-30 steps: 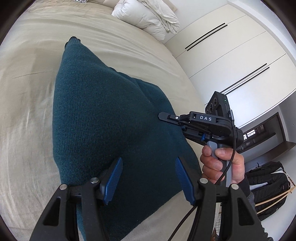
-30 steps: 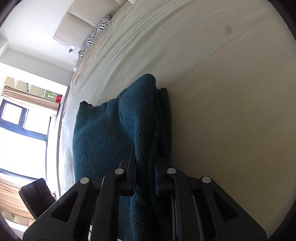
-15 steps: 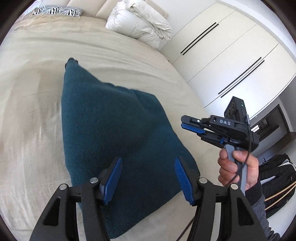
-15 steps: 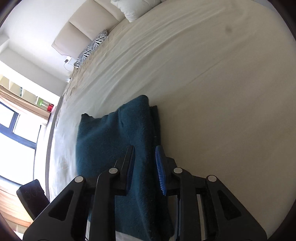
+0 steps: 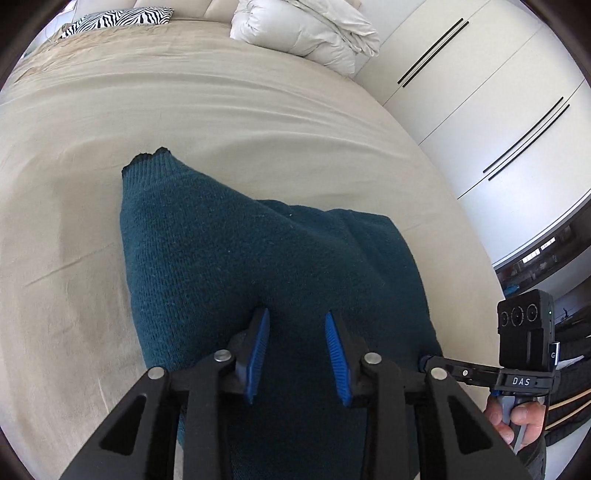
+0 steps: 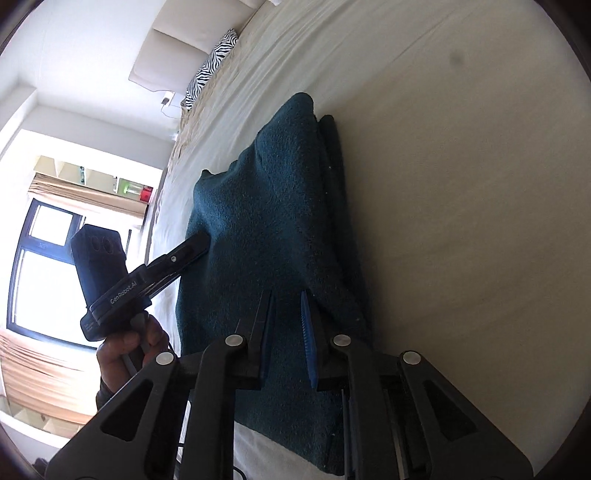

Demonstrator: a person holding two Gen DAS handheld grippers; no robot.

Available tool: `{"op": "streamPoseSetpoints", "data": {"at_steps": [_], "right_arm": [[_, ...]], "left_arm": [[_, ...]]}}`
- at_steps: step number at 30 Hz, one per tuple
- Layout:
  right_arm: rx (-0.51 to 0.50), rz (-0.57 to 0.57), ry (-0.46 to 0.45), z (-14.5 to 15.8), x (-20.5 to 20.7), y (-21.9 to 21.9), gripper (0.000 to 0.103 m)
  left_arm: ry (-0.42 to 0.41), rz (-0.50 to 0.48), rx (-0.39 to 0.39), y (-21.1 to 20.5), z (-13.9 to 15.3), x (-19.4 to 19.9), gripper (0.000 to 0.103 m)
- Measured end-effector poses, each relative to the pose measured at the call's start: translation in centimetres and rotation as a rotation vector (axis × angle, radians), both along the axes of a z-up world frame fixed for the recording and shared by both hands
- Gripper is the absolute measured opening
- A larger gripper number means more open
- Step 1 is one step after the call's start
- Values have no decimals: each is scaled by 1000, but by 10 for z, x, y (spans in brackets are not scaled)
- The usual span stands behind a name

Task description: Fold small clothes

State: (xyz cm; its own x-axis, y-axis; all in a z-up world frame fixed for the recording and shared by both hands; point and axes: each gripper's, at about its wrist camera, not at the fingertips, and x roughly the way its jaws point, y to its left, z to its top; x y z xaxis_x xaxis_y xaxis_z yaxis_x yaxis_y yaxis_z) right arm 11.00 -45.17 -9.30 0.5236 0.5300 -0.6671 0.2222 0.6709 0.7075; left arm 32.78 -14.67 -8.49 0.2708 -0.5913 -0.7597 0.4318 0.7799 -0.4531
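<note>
- Sweater [image 5: 266, 266], dark teal knit, lies folded on the bed [image 5: 229, 110], near the edge closest to both cameras; one narrow end [image 5: 147, 162] points toward the head of the bed.
- Right wrist view: the sweater [image 6: 266, 221] shows stacked layers along its right edge, and the top layer humps up in a ridge.
- Left gripper [image 5: 297, 350]: fingers have just been closing, now at a moderate gap. Blue pads hover over the near part of the sweater, with no fabric pinched between them.
- In the right wrist view, the left gripper [image 6: 199, 242] has its tip at the sweater's left edge; contact unclear. Left hand [image 6: 129, 350] is on the handle.
- Right gripper [image 6: 286, 339]: fingers nearly shut, a narrow slit between the pads. Sweater is behind them, nothing visibly clamped.
- In the left wrist view, the right gripper [image 5: 424, 360] sits at the sweater's right near corner, right hand [image 5: 517, 417] on the grip.
- Further out: white duvet [image 5: 306, 33] and zebra pillow [image 5: 122, 18] at the head of the bed, white wardrobe [image 5: 480, 92] at right, window [image 6: 40, 266] at left in the right wrist view.
</note>
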Motion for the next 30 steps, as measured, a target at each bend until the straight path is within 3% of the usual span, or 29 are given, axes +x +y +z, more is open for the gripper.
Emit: {"op": "streamPoseSetpoints", "data": {"at_steps": [4,8,13,17,20,21,23,30], "right_arm": [[29,-4,-9,-5,-9,-2,8],[-12,-16,-34,28,-9,3,14],[-17,19,-90,60,47,16,14],[32,22,-51,44,98,28,14],[-65,4,47,16,125,29,14],[-51,7,51,5,129,28,11],[-32,-11,29,-3,129,24,2],[-62,-8,-16,25,91,34,9]], "left_arm": [[-63,-26,85,-12,-5,-7,34],[-54,-32,76,-8,-6,-6,33],[-76,-23,76,-14,-9,-5,33],[-85,-28,84,-17,-8,-4,33],[-96,-33,96,-20,-9,-5,33],[-102,-35,105,-21,-10,-5,33],[-116,-33,115,-24,-9,-7,33],[-140,-31,126,-28,-7,-12,33]]}}
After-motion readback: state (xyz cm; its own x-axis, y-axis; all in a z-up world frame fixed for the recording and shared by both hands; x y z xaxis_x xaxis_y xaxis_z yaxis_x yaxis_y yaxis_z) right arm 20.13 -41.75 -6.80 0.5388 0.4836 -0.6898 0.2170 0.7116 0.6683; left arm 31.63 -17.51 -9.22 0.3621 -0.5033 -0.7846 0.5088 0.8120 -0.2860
